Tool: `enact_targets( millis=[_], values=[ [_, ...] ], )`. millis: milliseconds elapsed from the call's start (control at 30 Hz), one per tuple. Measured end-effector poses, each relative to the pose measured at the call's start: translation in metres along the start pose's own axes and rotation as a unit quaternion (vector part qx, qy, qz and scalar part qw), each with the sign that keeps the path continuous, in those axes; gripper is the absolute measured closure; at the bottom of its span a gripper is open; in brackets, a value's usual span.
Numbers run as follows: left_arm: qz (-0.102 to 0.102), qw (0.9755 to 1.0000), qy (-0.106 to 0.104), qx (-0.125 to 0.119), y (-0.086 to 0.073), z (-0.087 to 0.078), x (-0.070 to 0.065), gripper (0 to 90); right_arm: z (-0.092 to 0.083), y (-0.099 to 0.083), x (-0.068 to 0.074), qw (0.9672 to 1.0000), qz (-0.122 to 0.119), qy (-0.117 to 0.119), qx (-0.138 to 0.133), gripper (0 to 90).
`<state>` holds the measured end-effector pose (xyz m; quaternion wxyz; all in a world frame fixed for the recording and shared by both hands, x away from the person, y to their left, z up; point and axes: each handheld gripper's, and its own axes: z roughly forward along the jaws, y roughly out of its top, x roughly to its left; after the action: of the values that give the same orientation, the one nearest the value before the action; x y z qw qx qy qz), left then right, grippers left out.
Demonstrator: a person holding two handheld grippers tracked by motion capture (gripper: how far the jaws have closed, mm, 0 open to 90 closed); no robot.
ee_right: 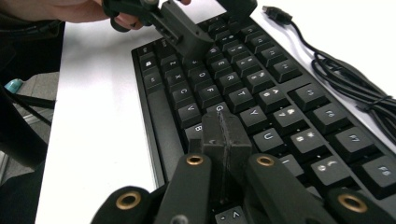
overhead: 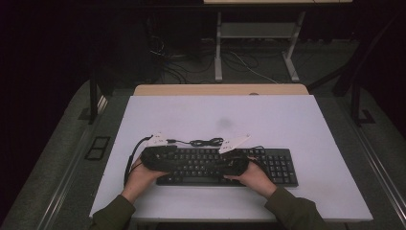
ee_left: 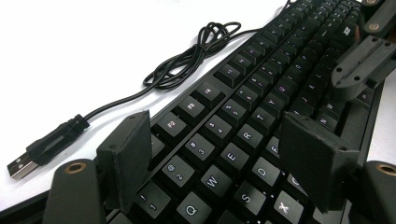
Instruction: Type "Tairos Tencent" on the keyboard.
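A black keyboard [overhead: 277, 165] lies along the near part of the white table [overhead: 215, 110]. Its black cable [overhead: 207, 142] is coiled just behind it, and the USB plug [ee_left: 42, 151] lies loose on the table. My left gripper [overhead: 165, 160] hovers over the keyboard's left end. Its jaws stand open above the number and letter keys [ee_left: 219, 158], with nothing between them. My right gripper [overhead: 232, 165] is over the middle of the keyboard [ee_right: 280, 93]. Its pads are pressed together just above the keys [ee_right: 224, 135] and hold nothing. The two grippers point toward each other.
A wooden desk edge [overhead: 220, 89] adjoins the table's far side. Beyond it stand a white metal frame [overhead: 253, 43] and loose cables on the floor. The table's far half and right side are bare. A dark floor plate [overhead: 97, 147] lies to the left.
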<state>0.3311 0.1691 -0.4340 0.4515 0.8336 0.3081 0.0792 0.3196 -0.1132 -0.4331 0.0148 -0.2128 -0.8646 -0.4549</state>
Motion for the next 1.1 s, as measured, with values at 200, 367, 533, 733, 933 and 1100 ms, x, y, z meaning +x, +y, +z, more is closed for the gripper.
enact_targets(
  millis=[200, 367, 533, 733, 933, 1100],
  values=[
    [0.001, 1.0, 0.0, 0.001, 0.0, 0.0, 0.0, 25.4, 0.005, -0.002, 0.002, 0.9999, -0.003, 0.005, 0.012, 89.1],
    [0.002, 1.0, 0.001, 0.002, 0.0, 0.0, 0.0, 25.4, 0.008, -0.003, 0.002, 0.9998, -0.005, 0.006, 0.021, 89.1],
    [0.001, 1.0, 0.002, 0.001, 0.0, 0.0, 0.0, 25.4, 0.01, -0.003, 0.003, 0.9996, -0.006, 0.006, 0.027, 89.0],
    [0.002, 1.0, 0.002, 0.001, 0.0, 0.0, 0.0, 25.4, 0.011, -0.004, 0.003, 0.9995, -0.005, 0.004, 0.032, 89.1],
    [0.002, 1.0, 0.003, 0.0, 0.0, -0.001, 0.0, 25.4, 0.012, -0.004, 0.003, 0.9994, -0.008, 0.001, 0.033, 89.1],
    [0.003, 1.0, 0.003, 0.0, 0.0, -0.001, 0.0, 25.4, 0.011, -0.004, 0.003, 0.9995, -0.008, 0.002, 0.031, 88.5]
  ],
)
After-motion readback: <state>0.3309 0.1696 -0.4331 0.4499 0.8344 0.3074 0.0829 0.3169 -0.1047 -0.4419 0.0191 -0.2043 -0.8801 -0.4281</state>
